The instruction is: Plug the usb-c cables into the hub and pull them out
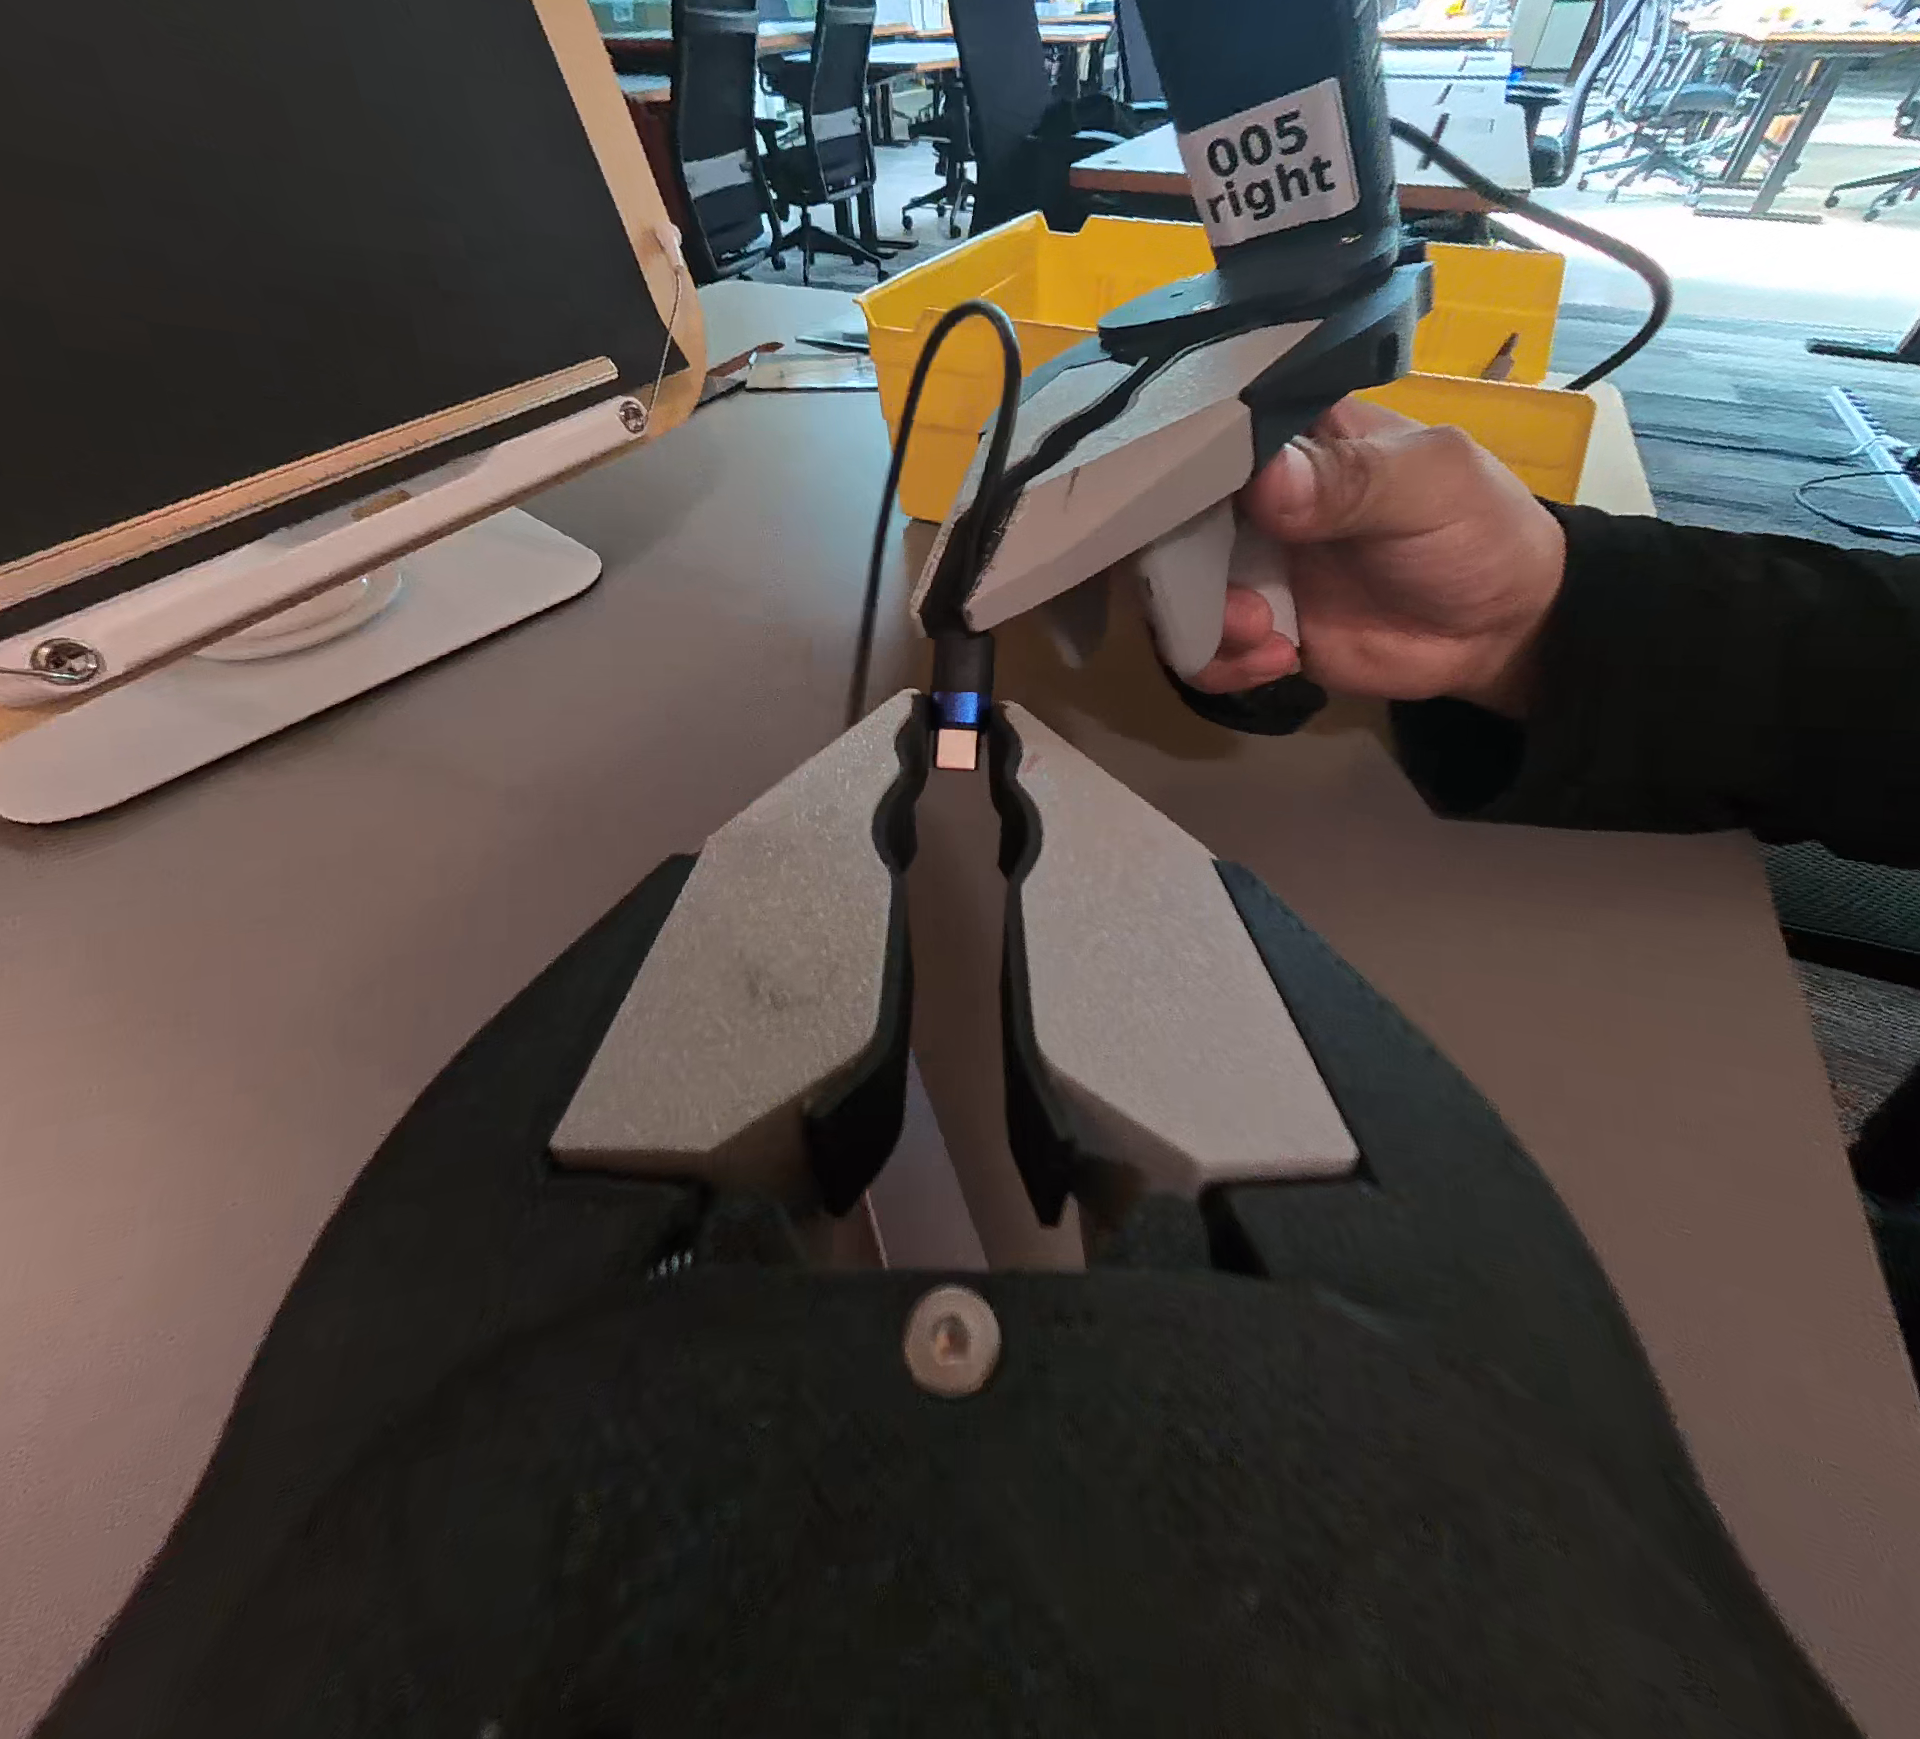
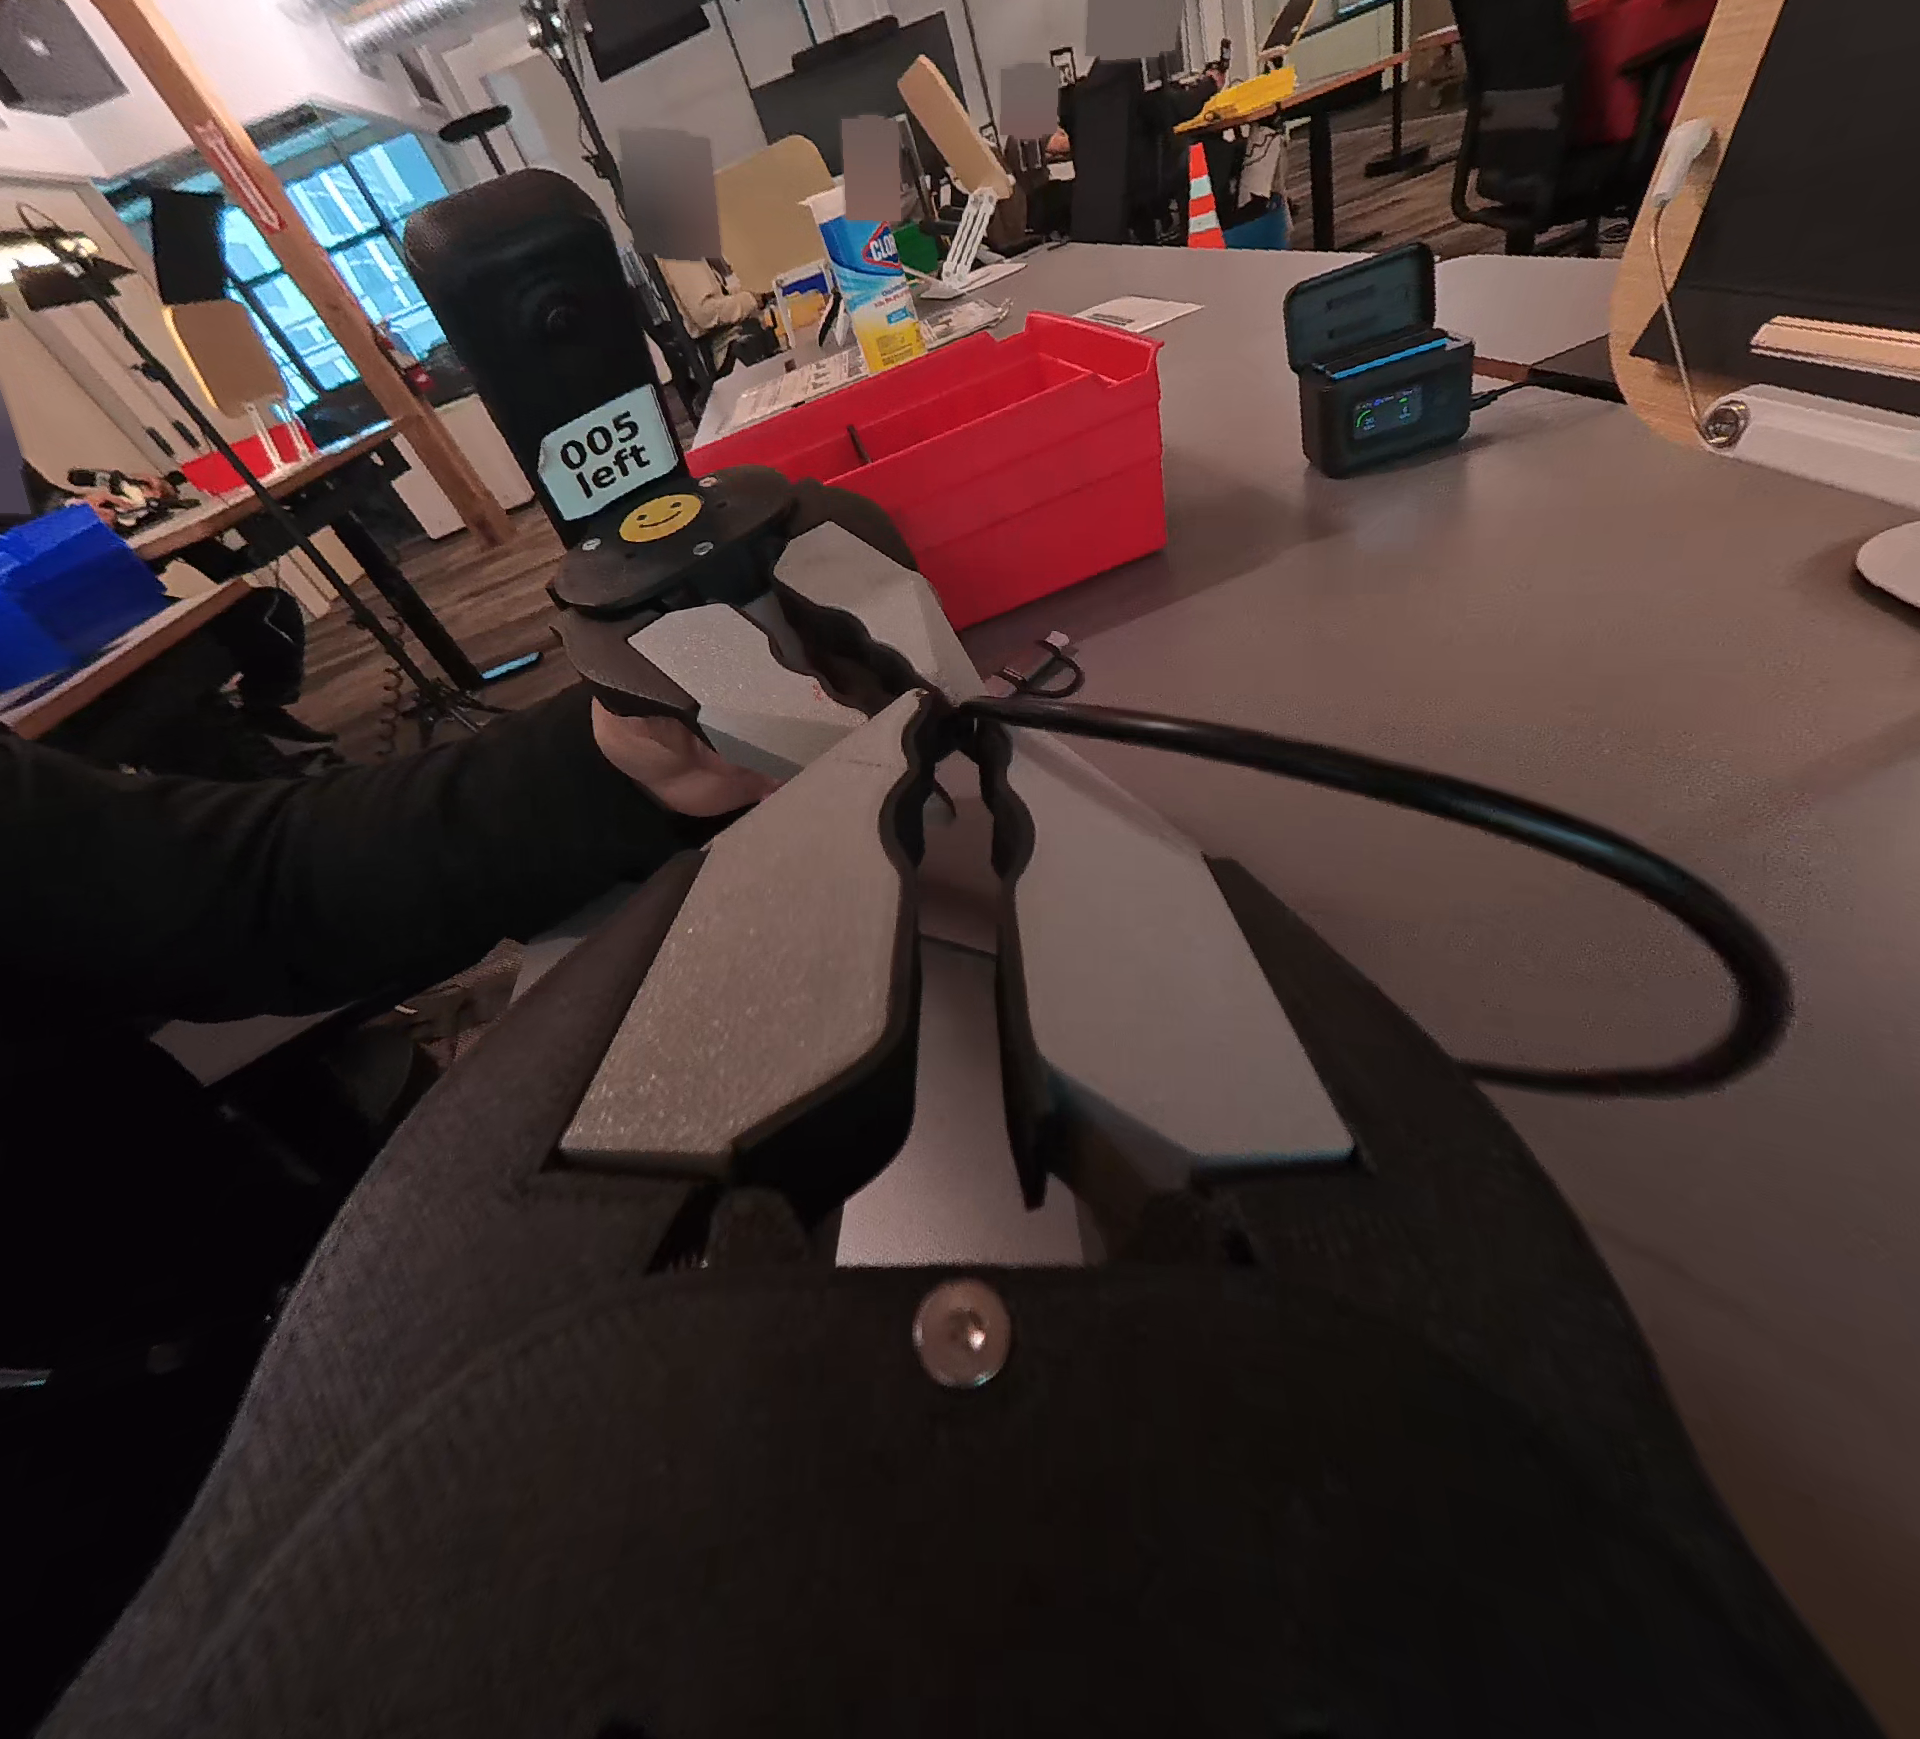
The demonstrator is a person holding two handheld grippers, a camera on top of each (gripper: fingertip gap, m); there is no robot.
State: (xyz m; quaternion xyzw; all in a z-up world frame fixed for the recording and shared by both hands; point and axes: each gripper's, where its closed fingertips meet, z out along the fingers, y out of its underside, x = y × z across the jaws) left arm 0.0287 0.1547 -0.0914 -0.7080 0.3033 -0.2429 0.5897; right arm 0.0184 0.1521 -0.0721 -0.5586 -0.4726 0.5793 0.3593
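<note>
The left gripper (image 1: 954, 733) has its fingertips pinched onto the plug end of a usb-c cable (image 1: 954, 728), right at the blue metal collar, with the silver connector poking back toward the camera between the fingers. Just above it the right gripper (image 1: 951, 593) comes down at a slant, closed on the same cable's black strain relief – so both are clamped on one cable, tips nearly touching. From the right wrist view you get the same meeting point: the right gripper (image 2: 951, 733) squeezed around the black cord (image 2: 1455, 796), which loops out to the right in a big curve over the grey table (image 2: 1558, 650), and the left gripper (image 2: 925, 697) tip to tip with it. A hand (image 1: 1392, 567) in a black sleeve holds the right gripper's handle. Further out – a yellow bin (image 1: 1049, 276) behind the grippers, a dark monitor (image 1: 260, 131) on a white stand to the left, a red bin (image 2: 997, 453) and a small black charging case (image 2: 1377, 370) with its lid up. Can't spot the hub for certain.
</note>
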